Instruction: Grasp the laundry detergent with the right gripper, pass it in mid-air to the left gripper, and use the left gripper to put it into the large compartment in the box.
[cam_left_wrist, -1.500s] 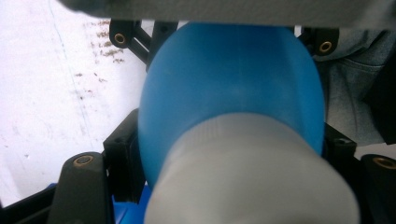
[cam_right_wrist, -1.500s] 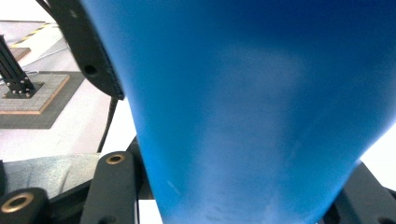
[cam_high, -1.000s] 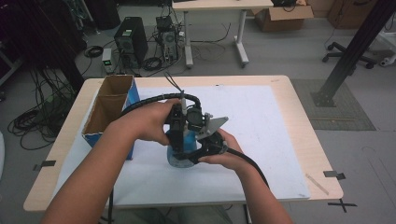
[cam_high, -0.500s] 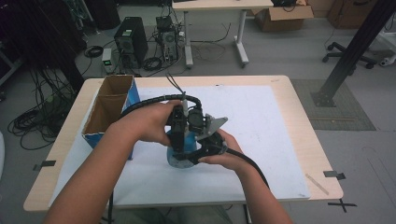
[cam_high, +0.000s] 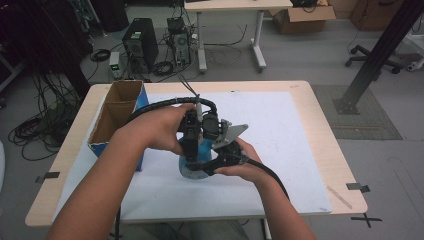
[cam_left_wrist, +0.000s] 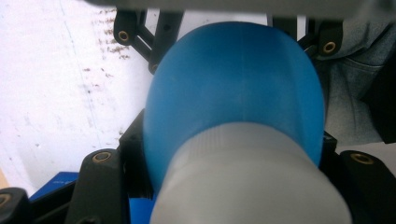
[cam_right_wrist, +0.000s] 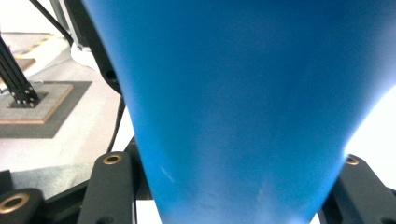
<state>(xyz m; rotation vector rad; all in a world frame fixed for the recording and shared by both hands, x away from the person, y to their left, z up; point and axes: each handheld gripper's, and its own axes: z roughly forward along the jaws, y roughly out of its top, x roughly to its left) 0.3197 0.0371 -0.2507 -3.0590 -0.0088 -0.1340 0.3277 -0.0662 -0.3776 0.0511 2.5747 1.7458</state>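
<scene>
Both hand-held grippers are on one blue bottle (cam_high: 196, 159) with a grey cap (cam_left_wrist: 247, 182), held at the middle of the worktop (cam_high: 300, 130) over the white sheet (cam_high: 280, 120), near the person's edge. Bottle looks upright or close to it; whether its base touches the sheet cannot be told.

Left hand-held gripper (cam_high: 190, 145): clenched on the bottle. In the left gripper view the black jaws sit on either side of the blue body, just by the grey cap, which points toward the camera. Right hand-held gripper (cam_high: 220, 152): jaws flank the tapering blue body in the right gripper view and seem to grasp it, having eased open a touch just now with the bottle between them.

Step in hand, by my read: a two-handed job on the bottle, likely turning the cap off or passing it from one gripper to the other.

To do it well:
- Keep one gripper firmly clenched as the anchor; don't loosen both at once, the body is smooth and tapered and could slip.
- If uncapping, shift a grip onto the ribbed grey cap, not the blue shoulder.
- Squeeze gently; the body looks like soft plastic.
- Keep cables (cam_high: 165, 106) off the cardboard box (cam_high: 117, 112) at the left.
</scene>
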